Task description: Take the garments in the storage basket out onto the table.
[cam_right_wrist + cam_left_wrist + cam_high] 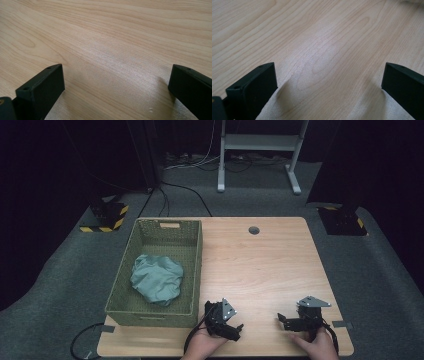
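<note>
Both tongs, left (226, 319) and right (295, 320), rest wide and empty on the surface (260, 270) beside the basket (192, 270). Likely the start: next, the left reaches into the basket for the cloth (157, 279).

A sage-green woven basket (192, 270) holds a pale teal cloth (156, 278) on the light wood-grained counter (265, 265), both claws (235, 330) (285, 321) are black, and the floor (60, 270) is grey carpet.

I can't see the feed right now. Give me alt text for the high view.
A crumpled green cloth lies inside a green woven basket on the left of a wooden table. At the near edge, a person's hands hold the left gripper and right gripper low over bare wood, both with jaws open and holding nothing.
</note>
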Action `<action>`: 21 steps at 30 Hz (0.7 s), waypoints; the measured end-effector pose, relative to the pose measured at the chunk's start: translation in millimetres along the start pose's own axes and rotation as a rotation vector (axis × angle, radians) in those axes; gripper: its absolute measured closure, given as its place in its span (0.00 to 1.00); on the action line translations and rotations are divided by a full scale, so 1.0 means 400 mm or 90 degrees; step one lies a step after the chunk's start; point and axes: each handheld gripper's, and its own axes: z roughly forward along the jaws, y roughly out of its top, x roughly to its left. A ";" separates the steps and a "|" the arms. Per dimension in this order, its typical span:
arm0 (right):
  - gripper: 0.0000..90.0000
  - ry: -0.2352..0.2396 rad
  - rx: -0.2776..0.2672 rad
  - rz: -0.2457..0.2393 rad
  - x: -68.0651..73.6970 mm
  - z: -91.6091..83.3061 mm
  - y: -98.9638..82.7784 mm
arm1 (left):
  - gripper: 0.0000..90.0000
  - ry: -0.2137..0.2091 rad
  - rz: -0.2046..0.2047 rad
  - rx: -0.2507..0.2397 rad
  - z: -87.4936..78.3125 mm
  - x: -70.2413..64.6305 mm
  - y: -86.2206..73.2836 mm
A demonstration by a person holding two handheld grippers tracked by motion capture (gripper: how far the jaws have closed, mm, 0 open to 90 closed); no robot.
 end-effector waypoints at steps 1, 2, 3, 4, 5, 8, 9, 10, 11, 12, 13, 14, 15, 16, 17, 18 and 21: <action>0.00 0.000 0.000 0.000 0.000 0.000 0.000 | 0.00 0.000 -0.001 0.000 0.000 -0.001 0.000; 0.00 -0.003 0.000 -0.002 0.001 0.001 0.000 | 0.00 0.000 -0.001 0.000 0.000 -0.001 -0.001; 0.00 -0.004 0.000 0.001 0.002 0.000 0.000 | 0.00 0.000 0.000 0.000 0.000 -0.002 -0.001; 0.00 -0.004 -0.001 0.002 0.002 0.000 0.000 | 0.00 0.000 0.000 0.000 0.000 -0.002 -0.001; 0.00 -0.004 -0.001 0.003 0.002 0.000 0.000 | 0.00 -0.002 -0.003 0.002 0.000 0.000 0.000; 0.00 -0.003 0.000 0.005 0.002 0.000 0.000 | 0.00 -0.006 -0.008 0.001 0.000 0.002 0.000; 0.00 -0.004 -0.001 0.003 0.002 0.000 0.000 | 0.00 -0.007 -0.009 -0.001 0.000 0.003 -0.001; 0.00 -0.005 0.000 0.001 0.002 0.001 0.000 | 0.00 -0.006 -0.008 -0.003 -0.001 0.003 -0.001; 0.00 -0.006 0.001 0.000 0.004 0.001 0.000 | 0.00 -0.008 -0.008 -0.004 -0.002 0.004 -0.001; 0.00 -0.006 0.001 0.000 0.004 0.001 0.000 | 0.00 -0.008 -0.008 -0.004 -0.002 0.004 -0.001; 0.00 -0.011 0.004 -0.003 0.006 0.002 0.001 | 0.00 -0.010 -0.009 -0.005 -0.002 0.004 -0.001; 0.00 -0.012 0.004 -0.007 0.006 0.002 0.001 | 0.00 -0.014 -0.009 -0.005 -0.002 0.004 -0.001; 0.00 -0.014 0.005 -0.009 0.007 0.002 0.001 | 0.00 -0.020 -0.012 -0.011 -0.004 0.005 -0.001; 0.00 -0.015 0.006 -0.009 0.008 0.003 0.001 | 0.00 -0.022 -0.010 -0.014 -0.006 0.005 0.000; 0.00 -0.015 0.006 -0.009 0.008 0.003 0.001 | 0.00 -0.022 -0.010 -0.014 -0.006 0.005 0.000; 0.00 -0.016 0.007 -0.008 0.009 0.003 0.001 | 0.00 -0.026 -0.009 -0.016 -0.008 0.005 0.002; 0.00 -0.015 0.007 -0.008 0.008 0.003 0.001 | 0.00 -0.041 -0.007 -0.025 -0.019 0.003 0.004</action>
